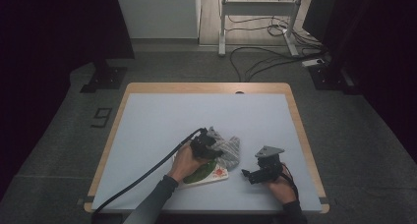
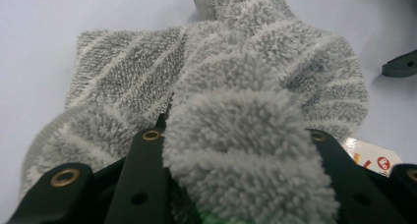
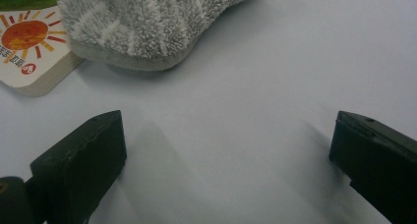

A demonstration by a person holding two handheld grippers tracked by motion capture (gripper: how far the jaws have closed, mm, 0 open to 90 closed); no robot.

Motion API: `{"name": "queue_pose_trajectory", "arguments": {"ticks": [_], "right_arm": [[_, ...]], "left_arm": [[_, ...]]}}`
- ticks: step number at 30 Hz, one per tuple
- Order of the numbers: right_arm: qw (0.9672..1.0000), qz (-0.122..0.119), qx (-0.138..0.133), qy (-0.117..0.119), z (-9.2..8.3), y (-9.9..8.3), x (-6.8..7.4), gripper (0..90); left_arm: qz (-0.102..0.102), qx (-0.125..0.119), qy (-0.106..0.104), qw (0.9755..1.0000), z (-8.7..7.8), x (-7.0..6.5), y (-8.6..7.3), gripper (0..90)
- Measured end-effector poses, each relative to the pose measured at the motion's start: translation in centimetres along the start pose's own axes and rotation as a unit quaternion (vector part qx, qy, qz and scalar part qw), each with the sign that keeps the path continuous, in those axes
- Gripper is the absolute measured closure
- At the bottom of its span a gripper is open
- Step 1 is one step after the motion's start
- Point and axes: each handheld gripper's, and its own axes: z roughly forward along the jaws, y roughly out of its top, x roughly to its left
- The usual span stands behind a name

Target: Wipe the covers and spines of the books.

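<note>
On the pale table [image 1: 162, 116], a grey towel [image 2: 236, 86] beside the book [image 3: 29, 47] is gripped by the left gripper [image 2: 236, 150], while the right gripper [image 3: 226, 150] near the book is held open.

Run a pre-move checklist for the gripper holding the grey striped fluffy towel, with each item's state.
1. Left gripper clamps a fold of the grey striped fluffy towel: ok.
2. Towel free of the white picture book with the orange sun: not ok, it lies over the book's edge.
3. Right gripper open with nothing between its jaws: ok.
4. Right gripper apart from the towel: ok.
5. Grip firm enough to lift the towel: cannot tell.
</note>
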Motion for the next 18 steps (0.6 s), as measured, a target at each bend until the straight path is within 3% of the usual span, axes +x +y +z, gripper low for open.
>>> {"name": "queue_pose_trajectory", "arguments": {"ticks": [10, 18], "right_arm": [[1.0, -0.001, -0.001, -0.001, 0.0, 0.0, 0.0, 0.3], [1.0, -0.001, -0.001, -0.001, 0.0, 0.0, 0.0, 0.4]], "left_arm": [[0.017, 0.0, -0.018, 0.9997, 0.0, -1.9, -0.3, 64.2], [0.023, -0.006, -0.026, 0.9994, -0.2, -2.4, -0.8, 64.4]]}}
